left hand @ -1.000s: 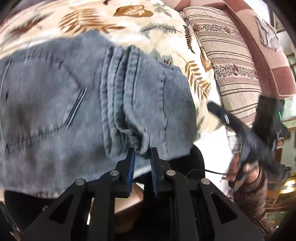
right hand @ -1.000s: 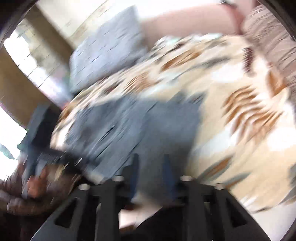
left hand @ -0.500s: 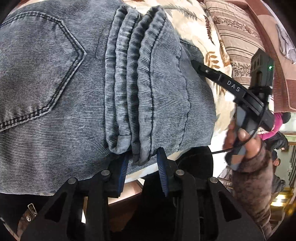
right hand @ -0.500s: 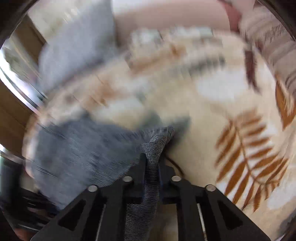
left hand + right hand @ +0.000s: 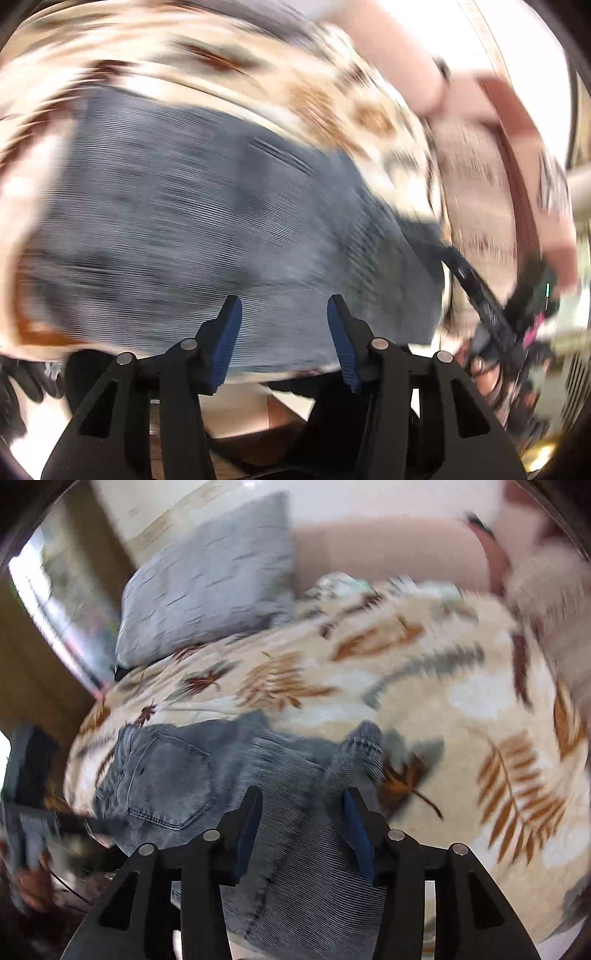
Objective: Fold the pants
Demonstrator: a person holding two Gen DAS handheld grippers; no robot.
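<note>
The folded blue jeans lie flat on the leaf-patterned bedspread, blurred by motion in the left wrist view. My left gripper hovers at their near edge. Its jaws are opening and the blue pads press on nothing. In the right wrist view the jeans show a back pocket, and one corner stands up. My right gripper is over that end, jaws opening, with denim lying under the gap and not pinched. The right gripper also shows at the jeans' right side.
A grey pillow leans at the head of the bed, against a pink headboard. A striped pillow lies right of the jeans. The bed's near edge runs just below both grippers. A hand holds the right gripper.
The left gripper let go of the bunched hem edge, spread its jaws and swung sideways. The right gripper, pinching a denim fold half a second ago, has released it and drawn back.
</note>
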